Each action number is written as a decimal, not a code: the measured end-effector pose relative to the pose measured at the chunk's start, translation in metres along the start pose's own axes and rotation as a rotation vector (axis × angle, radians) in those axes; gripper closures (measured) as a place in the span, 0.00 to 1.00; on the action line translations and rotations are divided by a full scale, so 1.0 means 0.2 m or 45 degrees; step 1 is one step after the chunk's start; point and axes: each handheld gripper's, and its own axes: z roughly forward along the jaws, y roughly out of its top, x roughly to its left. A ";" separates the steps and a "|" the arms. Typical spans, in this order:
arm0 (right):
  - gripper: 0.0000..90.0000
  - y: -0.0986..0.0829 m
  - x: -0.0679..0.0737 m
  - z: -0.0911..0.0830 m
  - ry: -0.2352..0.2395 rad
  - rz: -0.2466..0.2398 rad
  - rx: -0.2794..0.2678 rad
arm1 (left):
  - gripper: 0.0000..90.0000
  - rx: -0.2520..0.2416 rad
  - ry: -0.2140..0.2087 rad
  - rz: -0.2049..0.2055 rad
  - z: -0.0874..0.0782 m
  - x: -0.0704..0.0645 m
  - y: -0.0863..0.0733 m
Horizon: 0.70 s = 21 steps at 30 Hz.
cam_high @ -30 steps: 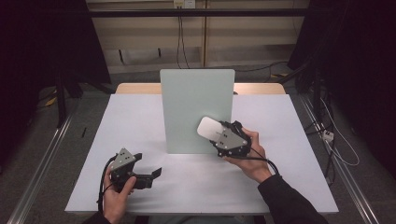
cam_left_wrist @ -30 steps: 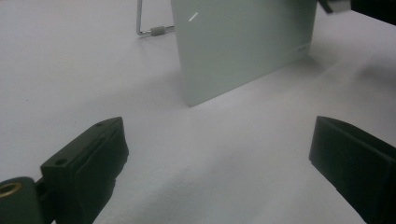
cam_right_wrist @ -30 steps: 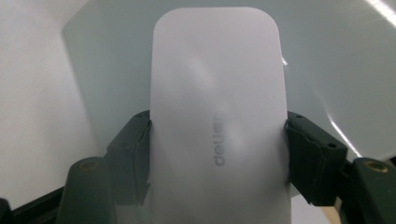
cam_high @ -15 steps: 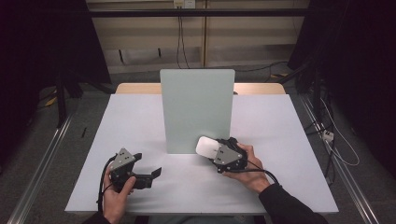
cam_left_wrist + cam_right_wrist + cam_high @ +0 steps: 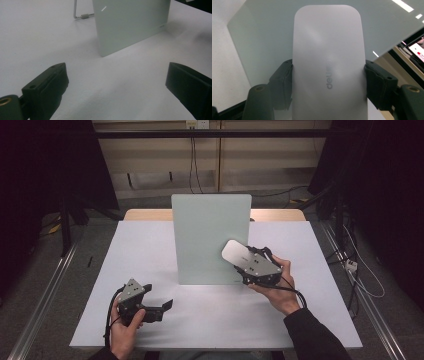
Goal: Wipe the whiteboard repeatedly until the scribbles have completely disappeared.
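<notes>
Clamped by its long sides in the right gripper at frame centre, the eraser looks light, rigid and smooth, likely slippery; left gripper gapes.

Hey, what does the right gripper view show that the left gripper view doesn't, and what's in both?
Right gripper view alone: a white, rounded, flat eraser-like block printed "deli", clamped on both long sides by the right gripper, held in front of the board.

Left gripper view alone: the left gripper with its jaws wide apart and nothing between them, and a bent metal wire stand behind the board's edge.

Both: the upright pale green glass board and the white tabletop it stands on.
</notes>
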 end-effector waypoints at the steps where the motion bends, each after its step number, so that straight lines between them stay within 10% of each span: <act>1: 0.35 0.00 -0.01 -0.01 -0.008 0.015 -0.003 | 0.05 0.000 -0.001 0.002 0.00 0.00 0.00; 21: 0.35 0.00 0.02 -0.03 0.177 0.211 0.029 | 0.05 0.003 -0.003 -0.010 0.00 0.01 0.00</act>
